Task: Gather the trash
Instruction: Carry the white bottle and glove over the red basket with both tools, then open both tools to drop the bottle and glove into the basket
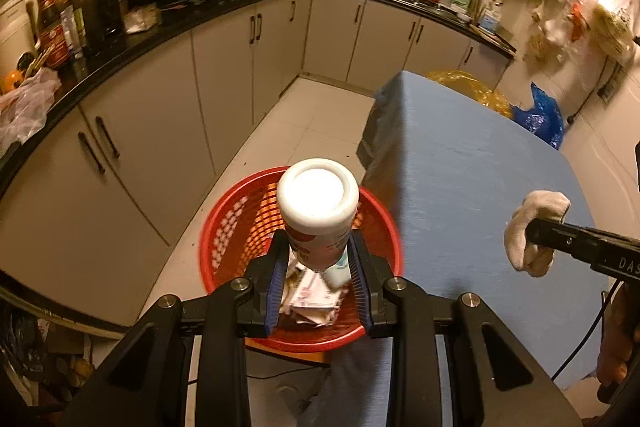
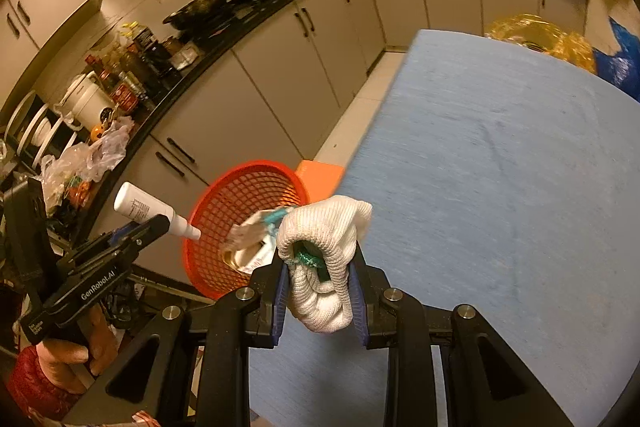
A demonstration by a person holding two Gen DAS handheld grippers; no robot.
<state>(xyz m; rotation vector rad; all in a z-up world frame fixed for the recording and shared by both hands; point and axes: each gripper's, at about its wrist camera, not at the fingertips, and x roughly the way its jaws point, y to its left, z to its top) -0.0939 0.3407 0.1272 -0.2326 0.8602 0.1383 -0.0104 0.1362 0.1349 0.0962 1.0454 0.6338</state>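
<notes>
Left wrist view, and the left claw (image 1: pixel 318 269) is clamped on a white plastic bottle (image 1: pixel 318 205) — blue pads pressed against its sides, the flat base turned up toward the camera, the narrow capped end pointing down. Right below it sits the red mesh basket (image 1: pixel 224 227), on the floor-side of the blue surface (image 1: pixel 480 187), and there's crumpled paper and packaging (image 1: pixel 310 301) already lying in the bottom. Off to the right, the other tool comes in with a pale knitted glove (image 1: pixel 534 231) bunched at its tip, above the blue surface.

Over to the right wrist view — the right claw (image 2: pixel 318 291) is squeezed tight on that white knit glove (image 2: pixel 324 251), which bulges out above and below the pads (something green is tucked in its folds; what it is I cannot tell). The glove hangs over the near edge of the blue surface (image 2: pixel 500 167), just beside the basket (image 2: pixel 216 231), which from here shows a flattened wrapper (image 2: pixel 250 239) inside. At left the bottle (image 2: pixel 150 211) sticks out of the left claw (image 2: pixel 158 223), its nozzle angled toward the basket's rim, and a hand (image 2: pixel 74 351) grips the handle below. Behind runs the black kitchen counter (image 2: pixel 240 23) with woks and sauce bottles on it.
</notes>
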